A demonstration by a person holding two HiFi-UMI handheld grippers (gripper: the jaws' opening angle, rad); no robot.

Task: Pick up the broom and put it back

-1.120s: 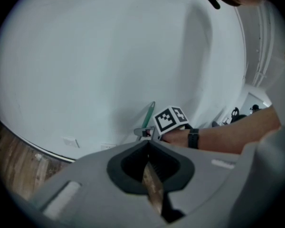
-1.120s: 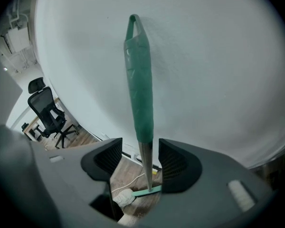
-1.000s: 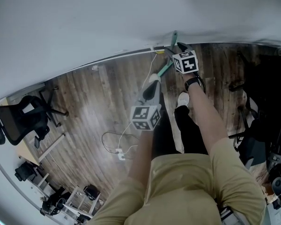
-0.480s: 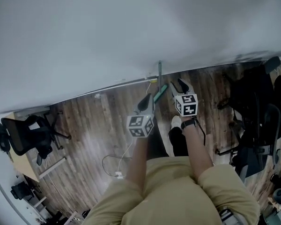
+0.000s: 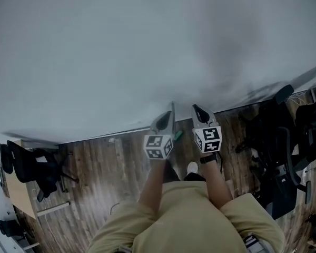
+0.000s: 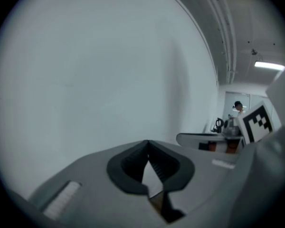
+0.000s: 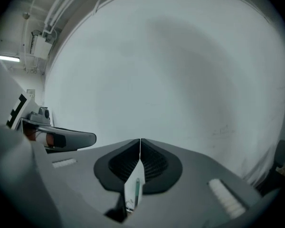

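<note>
The slim green-handled broom seems already leant on the white wall; accordingly the left gripper is held pressed together, empty, and the right gripper is being closed on nothing

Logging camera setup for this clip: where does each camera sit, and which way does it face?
Head view: on the person's head, looking steeply down a white wall to the wood floor; shows forearms, shorts, left gripper, right gripper.
Left gripper view: rides the left gripper, faces the wall; own jaws shut.
Right gripper view: rides the right gripper, faces the wall; own jaws closing, nothing between.
Shared: the wall; each gripper view catches the other gripper.
</note>
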